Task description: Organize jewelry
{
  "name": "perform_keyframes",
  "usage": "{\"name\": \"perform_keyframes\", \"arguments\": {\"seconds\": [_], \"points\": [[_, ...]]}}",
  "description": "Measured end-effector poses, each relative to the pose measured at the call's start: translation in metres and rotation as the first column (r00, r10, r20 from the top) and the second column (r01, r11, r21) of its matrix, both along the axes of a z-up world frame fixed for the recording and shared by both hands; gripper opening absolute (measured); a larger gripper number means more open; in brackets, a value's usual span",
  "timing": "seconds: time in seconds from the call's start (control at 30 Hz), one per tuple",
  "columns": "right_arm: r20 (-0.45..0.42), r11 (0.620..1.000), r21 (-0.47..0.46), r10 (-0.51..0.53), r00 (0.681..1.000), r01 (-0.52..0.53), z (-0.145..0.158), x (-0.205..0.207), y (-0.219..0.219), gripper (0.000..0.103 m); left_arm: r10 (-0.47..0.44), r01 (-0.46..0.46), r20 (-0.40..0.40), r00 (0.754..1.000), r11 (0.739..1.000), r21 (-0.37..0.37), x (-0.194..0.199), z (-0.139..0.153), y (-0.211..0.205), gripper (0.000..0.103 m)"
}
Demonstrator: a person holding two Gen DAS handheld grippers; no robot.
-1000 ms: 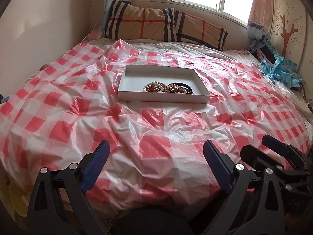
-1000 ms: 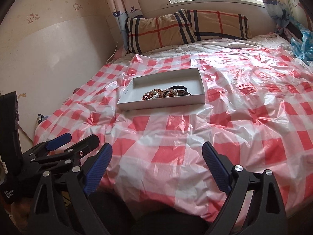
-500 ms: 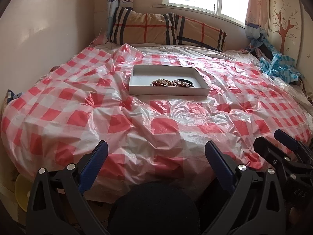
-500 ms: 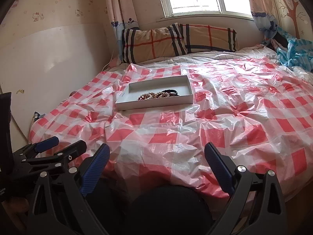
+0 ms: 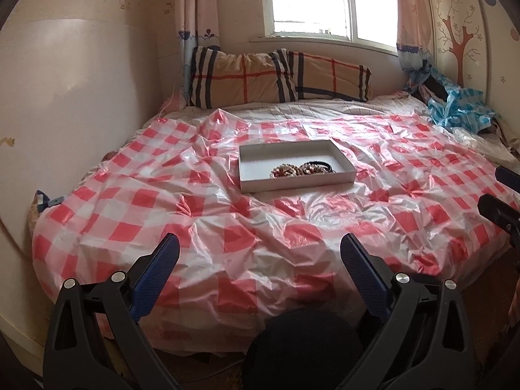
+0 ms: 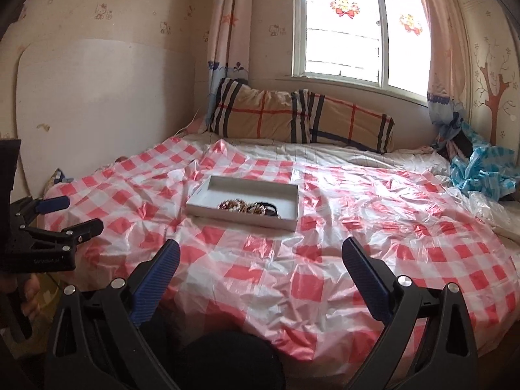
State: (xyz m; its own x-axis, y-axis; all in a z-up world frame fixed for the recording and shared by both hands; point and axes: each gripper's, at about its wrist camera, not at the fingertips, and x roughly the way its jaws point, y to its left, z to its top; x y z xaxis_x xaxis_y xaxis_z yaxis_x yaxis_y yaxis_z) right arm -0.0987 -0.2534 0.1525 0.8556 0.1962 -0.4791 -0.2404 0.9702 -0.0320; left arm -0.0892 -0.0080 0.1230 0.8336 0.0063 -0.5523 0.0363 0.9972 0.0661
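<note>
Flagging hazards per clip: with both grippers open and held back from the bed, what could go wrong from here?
1. The bracelets lie bunched together in the white tray; jaws may snag several at once.
2. The tray sits on crinkled plastic sheet over soft bedding, so pressing down could tilt or slide it.
3. The left gripper and right gripper share one small target and might collide.

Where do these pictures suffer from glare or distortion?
Left wrist view: the window is blown out white, and the plastic sheet shines. Right wrist view: the same window glares, and the fisheye lens bends the walls; the tray stays sharp.
</note>
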Motion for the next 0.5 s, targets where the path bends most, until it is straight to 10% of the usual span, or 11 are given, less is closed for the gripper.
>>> {"name": "perform_keyframes", "arguments": {"seconds": [0.5], "points": [[-0.19,0.985,0.172,0.039,0.981,-0.006,-0.04,-0.041,0.021,0.096,-0.028,0.021,-0.086,0.996,0.996,-0.083,-0.053,-0.005,-0.023,0.095]]}}
